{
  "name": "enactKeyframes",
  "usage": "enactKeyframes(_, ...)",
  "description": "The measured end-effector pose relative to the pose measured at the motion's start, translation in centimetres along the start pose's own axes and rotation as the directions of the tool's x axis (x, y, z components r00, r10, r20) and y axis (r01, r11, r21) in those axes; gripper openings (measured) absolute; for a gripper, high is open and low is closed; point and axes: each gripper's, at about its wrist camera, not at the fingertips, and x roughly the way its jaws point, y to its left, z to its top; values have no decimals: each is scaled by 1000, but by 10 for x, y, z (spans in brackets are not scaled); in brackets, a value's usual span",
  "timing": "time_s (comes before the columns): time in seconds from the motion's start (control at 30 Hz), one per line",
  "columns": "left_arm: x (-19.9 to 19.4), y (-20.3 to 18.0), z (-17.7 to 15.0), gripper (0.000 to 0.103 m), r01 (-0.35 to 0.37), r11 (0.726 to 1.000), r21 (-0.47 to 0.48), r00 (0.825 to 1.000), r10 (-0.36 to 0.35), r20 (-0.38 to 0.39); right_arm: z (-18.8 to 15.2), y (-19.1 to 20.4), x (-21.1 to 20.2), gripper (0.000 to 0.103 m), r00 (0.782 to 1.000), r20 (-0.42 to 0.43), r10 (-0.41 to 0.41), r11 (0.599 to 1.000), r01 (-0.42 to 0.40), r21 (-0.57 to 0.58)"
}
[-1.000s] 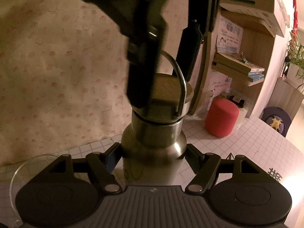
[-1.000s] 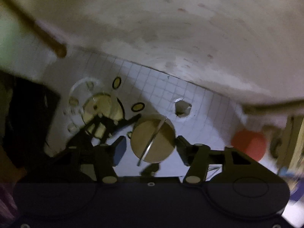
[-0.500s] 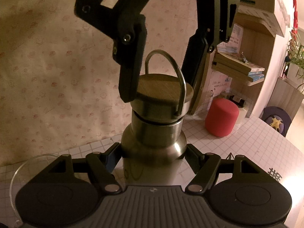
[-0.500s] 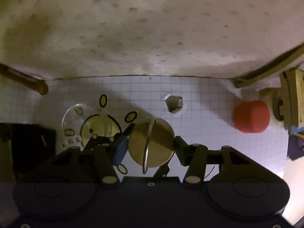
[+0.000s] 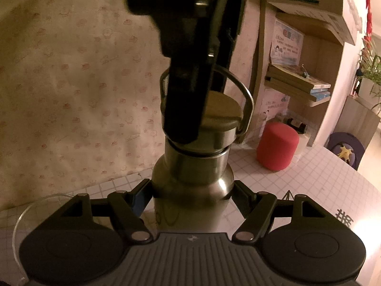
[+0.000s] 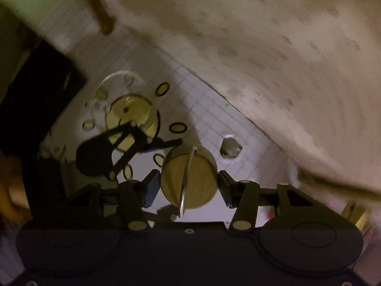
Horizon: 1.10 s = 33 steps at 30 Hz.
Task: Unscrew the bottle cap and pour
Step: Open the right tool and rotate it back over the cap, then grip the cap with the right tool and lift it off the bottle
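The steel bottle [image 5: 190,190] stands upright on the white grid mat, and my left gripper [image 5: 191,199] is shut on its body just under the shoulder. Its cap [image 5: 221,114] has a wooden top and a wire bail handle. My right gripper comes down from above, and one dark finger [image 5: 183,100] covers the cap's left side. From above, the cap [image 6: 190,183] sits between the two pads of my right gripper [image 6: 189,186], which is shut on it. A thin dark gap shows between cap and neck. A clear glass [image 6: 131,116] stands to the bottle's left.
A red cylinder [image 5: 277,145] stands at the back right, in front of a wooden shelf with books [image 5: 297,83]. The patterned wall [image 5: 71,83] runs close behind. The glass rim [image 5: 35,207] is near my left finger. A black object [image 6: 40,90] lies beyond the glass.
My right gripper has twisted about the bottle's axis with the cap in it, so the bail handle now faces a different way. The bottle and my left gripper have stayed still.
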Motion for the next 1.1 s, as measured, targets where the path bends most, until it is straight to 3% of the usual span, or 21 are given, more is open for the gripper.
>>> enactKeyframes(0.13,0,-1,0,71,0,1000,2,1000,0,-2,2,11,1,54,999,-22,-27,991,24,-132)
enactKeyframes(0.27,1,-1,1,71,1,1000,4,1000,-1,-3,2,12,2,54,999,-27,-29,991,25,-131)
enactKeyframes(0.37,1,-1,1,71,1,1000,3,1000,-1,-3,3,4,2,56,1000,-24,-8,1000,8,-21)
enactKeyframes(0.5,2,0,2,71,2,1000,1,1000,-2,-4,2,-10,-2,68,999,22,44,981,-47,189)
enactKeyframes(0.73,3,1,2,71,4,1000,2,1000,-3,-5,-11,-31,2,68,997,39,62,851,-74,519)
enactKeyframes(0.87,3,1,2,71,1,1000,-1,1000,-1,-5,-19,-32,8,66,998,52,33,805,-57,591)
enactKeyframes(0.93,3,1,2,71,2,1000,-2,1000,-2,-5,-22,-33,11,55,997,67,36,787,-69,614)
enactKeyframes(0.97,3,1,2,71,2,1000,-2,1000,-2,-5,-23,-33,11,54,997,71,35,785,-71,616)
enactKeyframes(1.1,2,2,2,71,4,1000,0,1000,-4,-6,-13,-30,7,54,998,62,10,843,-42,536)
